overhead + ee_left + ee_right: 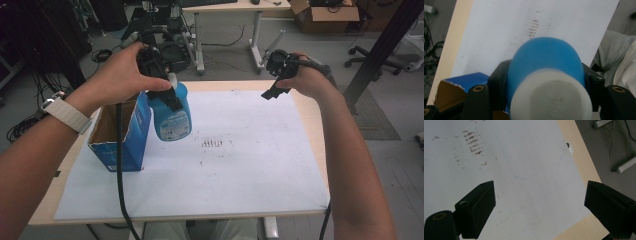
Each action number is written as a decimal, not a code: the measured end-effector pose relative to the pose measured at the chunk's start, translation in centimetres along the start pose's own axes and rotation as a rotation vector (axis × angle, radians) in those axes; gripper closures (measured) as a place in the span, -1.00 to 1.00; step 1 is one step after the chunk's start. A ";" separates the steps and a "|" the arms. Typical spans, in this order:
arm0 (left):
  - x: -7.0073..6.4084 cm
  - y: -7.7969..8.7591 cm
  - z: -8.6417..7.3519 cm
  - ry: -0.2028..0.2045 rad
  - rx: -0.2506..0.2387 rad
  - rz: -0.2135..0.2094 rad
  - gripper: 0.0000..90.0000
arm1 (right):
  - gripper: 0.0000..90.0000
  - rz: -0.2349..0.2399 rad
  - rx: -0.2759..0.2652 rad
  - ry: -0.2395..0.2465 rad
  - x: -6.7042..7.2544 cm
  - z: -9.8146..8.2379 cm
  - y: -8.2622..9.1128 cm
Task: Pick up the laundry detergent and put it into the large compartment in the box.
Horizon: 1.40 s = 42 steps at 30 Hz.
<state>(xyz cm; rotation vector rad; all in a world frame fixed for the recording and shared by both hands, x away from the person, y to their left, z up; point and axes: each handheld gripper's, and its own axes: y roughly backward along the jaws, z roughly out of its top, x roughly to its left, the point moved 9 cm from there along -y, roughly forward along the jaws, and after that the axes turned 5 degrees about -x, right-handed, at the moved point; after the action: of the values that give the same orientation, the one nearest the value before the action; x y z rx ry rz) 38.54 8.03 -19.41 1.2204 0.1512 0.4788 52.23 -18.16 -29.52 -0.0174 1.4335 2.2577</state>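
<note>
Your forearms come in nearest of all, and your left hand [120,75] carries the left gripper [167,95] just beside the open blue box [122,135], on its right side and a little above its rim. That gripper's two black jaws are clamped on a blue bottle [172,115] with a white cap [551,98]; in the left gripper view the cap faces the camera and the pads press on the blue body at either side. The bottle hangs off the table, its labelled lower end close to the box's right wall, though you cannot tell whether the two touch. The box stands upright near the left edge of the white sheet [250,170] that covers the wooden table [312,125], with its top flaps open and brown cardboard showing inside. A black cable [120,175] trails down from the left gripper across the box's front.

Brown smudges [212,144] mark the sheet to the right of the box, well clear of it; the same marks show in the left gripper view beyond the bottle.

Your right hand [305,77] holds the right gripper [272,92] far to the right of the box, above the sheet's far right corner. Its jaws stand wide apart with nothing between them, and the right gripper view looks down between them onto bare sheet and the table's edge
</note>
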 end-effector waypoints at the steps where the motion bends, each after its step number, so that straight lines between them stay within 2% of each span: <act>1: 0.3 0.3 0.0 0.014 0.001 0.007 -0.16 | -0.78 0.000 0.000 0.001 0.0 0.0 0.0; 5: 1.3 1.8 -0.1 0.076 -0.008 0.031 -0.16 | -0.78 -0.009 -0.006 -0.002 -0.1 0.0 0.2; 6: 1.3 1.8 -0.1 0.076 -0.008 0.031 -0.16 | -0.78 -0.009 -0.006 -0.002 -0.1 0.0 0.2; 9: 2.0 3.0 -0.2 0.115 0.005 0.061 -0.16 | -0.78 -0.012 -0.010 -0.004 -0.2 0.0 0.3; 10: 2.0 3.0 -0.2 0.115 0.005 0.061 -0.16 | -0.78 -0.012 -0.010 -0.004 -0.2 0.0 0.3; 12: 2.5 3.8 -0.2 0.161 0.013 0.067 -0.16 | -0.78 -0.009 -0.010 0.000 -0.1 0.1 0.2; 15: 3.1 4.7 -0.4 0.202 0.024 0.079 -0.16 | -0.78 -0.009 -0.010 0.002 0.0 0.2 0.2; 16: 3.1 4.7 -0.4 0.202 0.024 0.079 -0.17 | -0.78 -0.009 -0.010 0.002 0.0 0.2 0.2; 17: 3.5 5.1 -0.4 0.237 0.019 0.100 -0.17 | -0.78 -0.008 -0.008 0.003 0.0 0.3 0.2; 20: 4.1 5.7 -0.7 0.288 0.020 0.133 -0.16 | -0.78 -0.010 -0.007 0.002 0.0 0.2 0.2; 21: 4.4 6.0 -0.8 0.317 0.019 0.144 -0.17 | -0.78 -0.010 -0.004 0.003 0.0 0.2 0.3; 27: 5.5 6.9 -1.7 0.436 0.015 0.188 -0.16 | -0.78 -0.012 -0.008 0.010 0.0 0.4 0.4; 28: 5.5 6.9 -1.7 0.436 0.015 0.188 -0.16 | -0.78 -0.011 -0.004 0.010 0.1 0.4 0.4; 39: 7.9 8.5 -4.7 0.631 0.015 0.234 -0.16 | -0.78 -0.011 -0.007 0.017 0.3 0.8 0.4; 40: 7.9 8.5 -4.7 0.631 0.015 0.234 -0.16 | -0.78 -0.011 -0.007 0.017 0.3 0.8 0.4; 42: 8.5 8.8 -5.5 0.679 0.021 0.254 -0.16 | -0.78 -0.010 -0.007 0.019 0.3 0.8 0.3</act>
<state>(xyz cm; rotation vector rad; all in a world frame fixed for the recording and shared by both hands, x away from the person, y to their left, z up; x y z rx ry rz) 41.73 18.69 -11.94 1.0607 0.5832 1.1071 52.05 -17.50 -28.93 -0.0474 1.4323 2.2603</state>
